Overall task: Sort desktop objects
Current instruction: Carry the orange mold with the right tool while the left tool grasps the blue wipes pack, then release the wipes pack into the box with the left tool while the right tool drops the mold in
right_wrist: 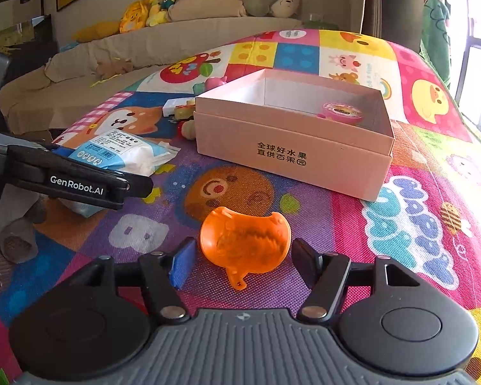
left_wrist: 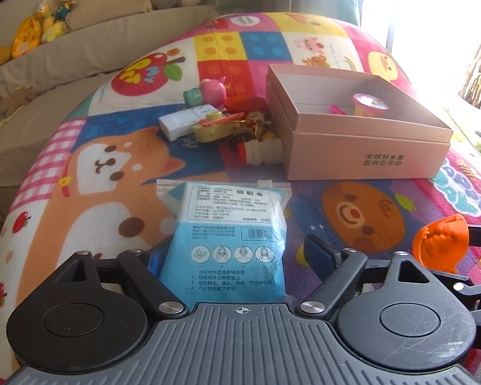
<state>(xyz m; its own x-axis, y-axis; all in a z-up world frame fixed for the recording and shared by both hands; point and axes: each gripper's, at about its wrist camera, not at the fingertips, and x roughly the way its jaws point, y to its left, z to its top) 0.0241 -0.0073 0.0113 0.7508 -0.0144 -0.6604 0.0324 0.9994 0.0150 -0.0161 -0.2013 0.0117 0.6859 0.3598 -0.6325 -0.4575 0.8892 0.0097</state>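
Note:
A blue and white cotton pad packet (left_wrist: 231,240) lies on the colourful play mat between the open fingers of my left gripper (left_wrist: 237,256); neither finger presses it. It also shows in the right wrist view (right_wrist: 122,154). An orange toy scoop (right_wrist: 243,240) lies on the mat between the open fingers of my right gripper (right_wrist: 240,261), with gaps on both sides; it shows in the left wrist view too (left_wrist: 439,243). A pink open box (left_wrist: 362,122) (right_wrist: 291,134) holds a small pink cup (left_wrist: 370,104) (right_wrist: 343,112).
A pile of small toys (left_wrist: 227,122) lies left of the box: a white power strip (left_wrist: 189,120), a small bottle (left_wrist: 259,154), a pink figure (left_wrist: 213,88). A sofa with plush toys (right_wrist: 150,9) stands behind the mat. The left gripper's body (right_wrist: 77,183) is left of the scoop.

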